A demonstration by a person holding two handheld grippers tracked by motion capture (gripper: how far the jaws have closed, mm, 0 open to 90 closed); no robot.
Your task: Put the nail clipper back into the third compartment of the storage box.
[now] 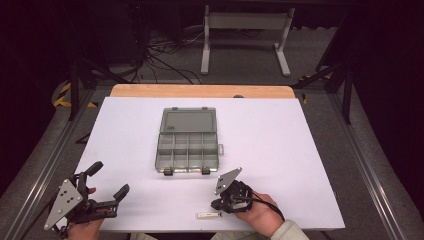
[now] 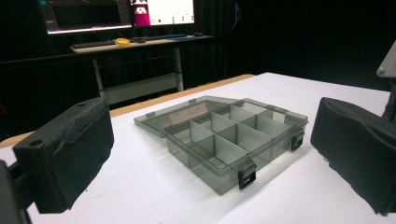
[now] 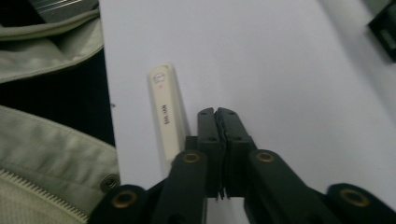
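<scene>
**Operator:** What is the item, and how will it handle?

**Technician:** It is a small cream-white stick with printed lettering along its top face, lying flat on the white worktop at the edge nearest the person. Judged by its look, it is light, rigid and smooth-skinned, probably plastic. Expect it to skid on the sheet if nudged from one side only. It looks sturdy enough for a firm pinch.

**Operator:** Where should it be gripped?

**Technician:** Across the two long sides, near the middle of its length. A pinch at either end is likely to let it pivot. It sits low, so the pads must come down almost to the surface.

**Operator:** Where does it lie relative to the right claw?

**Technician:** In the right gripper view it lies just beside the left jaw, roughly parallel to it, and reaches a little past the tips. It is outside the jaws, not between them. Whether the jaw touches it cannot be determined. The high view shows the same stick just beside that claw, on the side toward the person's left hand.

**Operator:** State of the claws?

**Technician:** The right claw is clenched, pads pressed together, with nothing between them. It must spread before it can straddle the stick. The left claw is released, jaws wide apart and empty. It points at the open grey divider box, well apart from the stick.
</scene>
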